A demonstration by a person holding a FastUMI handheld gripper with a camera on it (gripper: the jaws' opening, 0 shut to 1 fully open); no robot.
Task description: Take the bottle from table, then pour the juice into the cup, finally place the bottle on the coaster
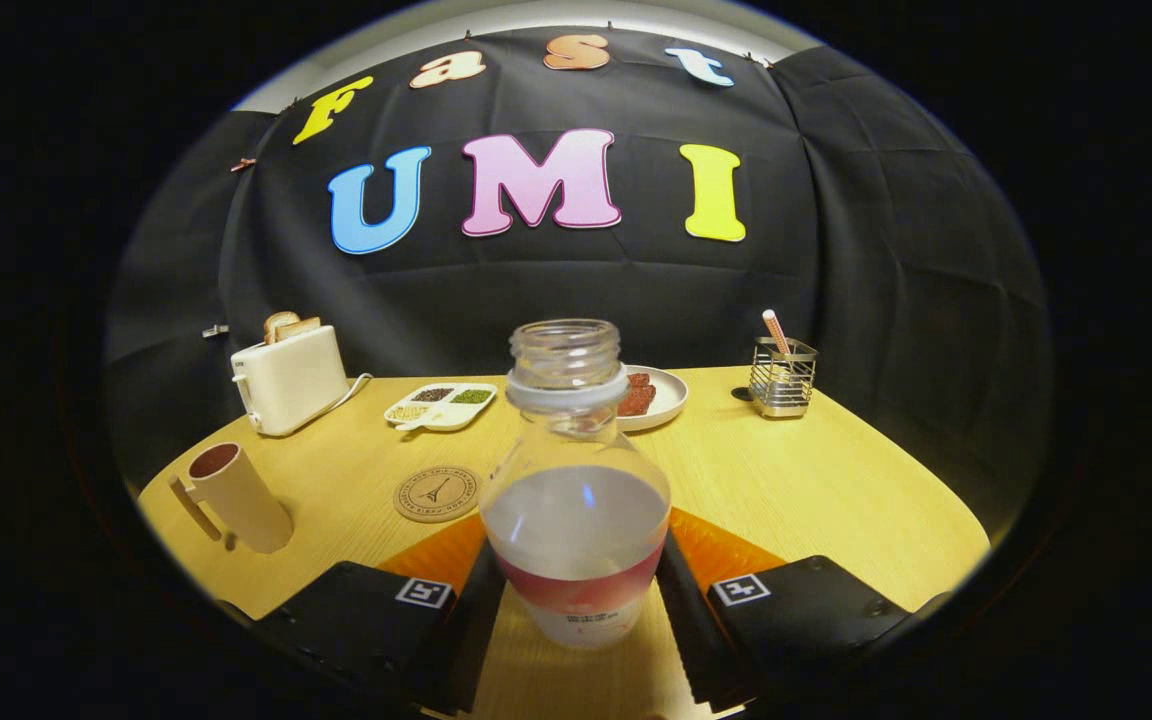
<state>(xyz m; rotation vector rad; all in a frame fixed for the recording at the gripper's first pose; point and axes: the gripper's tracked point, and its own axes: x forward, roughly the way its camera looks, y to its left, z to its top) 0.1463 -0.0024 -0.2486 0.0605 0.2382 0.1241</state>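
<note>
The gripper (576, 600) has its two fingers closed against the sides of a clear plastic bottle (576, 500) with a red-and-white label, an open neck and pale liquid filling its lower body. The bottle stands upright between the fingers, above the near edge of the round light-wood table (816, 480). A round cork coaster (436, 494) lies on the table just ahead and to the left of the bottle. A beige cup (234, 497) with a handle sits near the left edge, tilted in the fisheye view. Along the far edge stand a cream toaster (288, 378) with bread slices, a white divided tray (441, 405) of grains, a white plate (658, 398) with reddish food behind the bottle, and a wire holder (782, 377) with a straw.
</note>
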